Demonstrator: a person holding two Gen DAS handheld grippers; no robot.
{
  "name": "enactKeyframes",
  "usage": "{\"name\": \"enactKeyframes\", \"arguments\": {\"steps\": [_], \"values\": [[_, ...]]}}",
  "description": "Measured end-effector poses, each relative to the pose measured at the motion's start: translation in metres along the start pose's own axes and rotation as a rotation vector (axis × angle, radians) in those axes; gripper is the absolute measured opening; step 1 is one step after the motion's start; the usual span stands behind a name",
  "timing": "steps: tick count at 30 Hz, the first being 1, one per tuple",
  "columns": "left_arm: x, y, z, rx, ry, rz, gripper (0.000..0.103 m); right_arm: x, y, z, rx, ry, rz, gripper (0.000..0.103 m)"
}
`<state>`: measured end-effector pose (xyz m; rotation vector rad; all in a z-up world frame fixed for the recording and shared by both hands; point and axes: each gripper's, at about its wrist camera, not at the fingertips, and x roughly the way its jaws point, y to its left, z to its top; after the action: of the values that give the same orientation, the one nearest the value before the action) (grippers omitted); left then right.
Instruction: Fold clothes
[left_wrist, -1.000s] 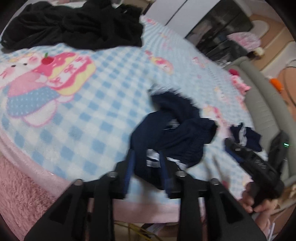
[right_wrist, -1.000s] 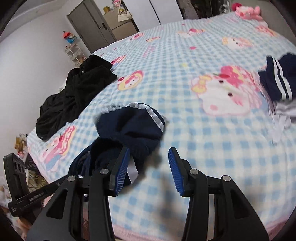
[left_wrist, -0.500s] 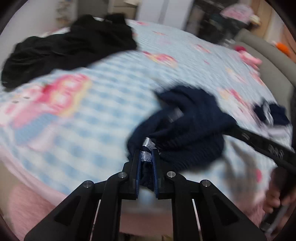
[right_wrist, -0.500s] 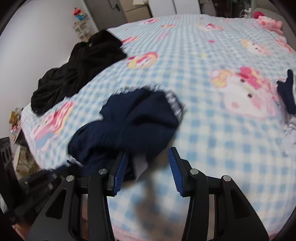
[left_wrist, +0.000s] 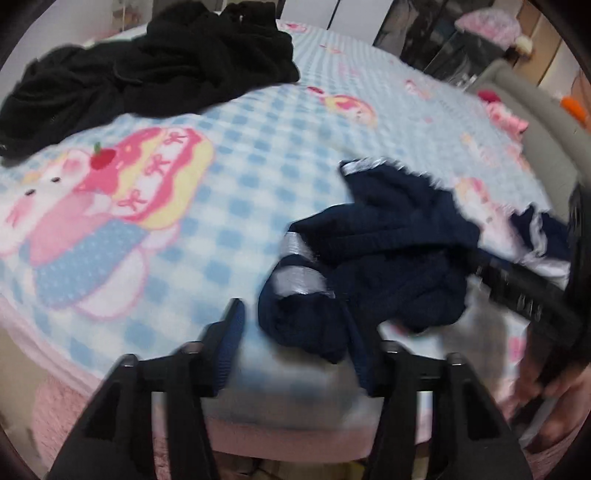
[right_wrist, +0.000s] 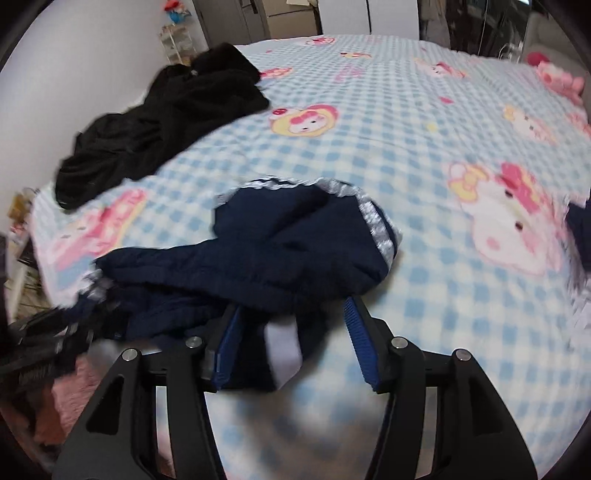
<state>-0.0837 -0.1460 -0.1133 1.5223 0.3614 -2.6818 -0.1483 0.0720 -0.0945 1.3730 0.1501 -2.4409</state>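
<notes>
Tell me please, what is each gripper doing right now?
Left gripper: open, jaws just opened, navy garment loose between them.
Right gripper: open, garment between pads, ungripped.

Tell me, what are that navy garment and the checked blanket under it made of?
Navy garment: looks like soft ribbed knit, matte, with shiny silvery-grey trim bands. Checked blanket: seemingly plush fleece, its surface fuzzy and its printed cartoon figures soft-edged. Motion blur leaves both uncertain.

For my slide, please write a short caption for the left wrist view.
Left gripper, jaws open, hovering at a crumpled navy garment on a checked blanket.
</notes>
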Motion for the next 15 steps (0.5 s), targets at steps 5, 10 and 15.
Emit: {"name": "enactKeyframes", "arguments": {"steps": [5, 10, 15], "values": [[-0.028, 0.002, 0.013, -0.042, -0.119, -0.032, 0.013, -0.027, -0.029, 0.016, 0.044, -0.115, -0.113, 0.024], [-0.068, -0.026, 0.024, -0.032, -0.177, -0.158, 0.013, -0.079, -0.055, 0.019, 0.09, -0.237, -0.17, 0.022], [-0.098, -0.06, 0.036, 0.004, -0.269, -0.253, 0.013, -0.156, -0.083, 0.018, 0.128, -0.369, -0.203, 0.022]]}}
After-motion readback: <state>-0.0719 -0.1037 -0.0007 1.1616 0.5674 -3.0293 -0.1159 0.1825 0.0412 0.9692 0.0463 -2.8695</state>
